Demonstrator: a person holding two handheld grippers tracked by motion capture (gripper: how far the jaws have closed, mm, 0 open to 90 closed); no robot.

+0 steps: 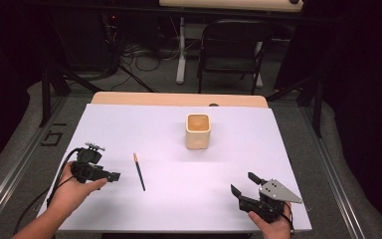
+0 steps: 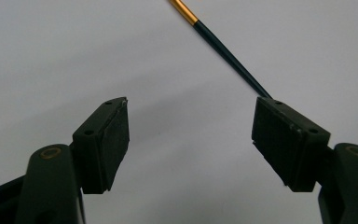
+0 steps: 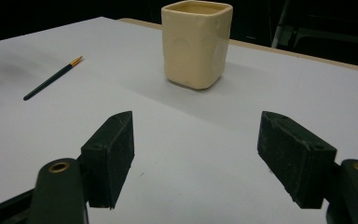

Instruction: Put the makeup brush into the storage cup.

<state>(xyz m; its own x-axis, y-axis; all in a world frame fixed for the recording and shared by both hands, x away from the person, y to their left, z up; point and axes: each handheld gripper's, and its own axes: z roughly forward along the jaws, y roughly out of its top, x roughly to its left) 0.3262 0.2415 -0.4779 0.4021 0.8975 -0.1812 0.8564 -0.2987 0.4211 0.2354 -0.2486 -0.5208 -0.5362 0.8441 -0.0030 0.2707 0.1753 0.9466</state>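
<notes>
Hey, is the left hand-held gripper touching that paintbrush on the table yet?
Apart. The high view shows bare white table between the left hand-held gripper and the paintbrush, with its jaws open and nothing between them.

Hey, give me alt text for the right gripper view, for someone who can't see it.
A cream square cup stands upright on a white table, straight ahead of the open right gripper, whose two black jaws rise from the bottom edge. A dark paintbrush with a gold band lies flat at the far left.
</notes>
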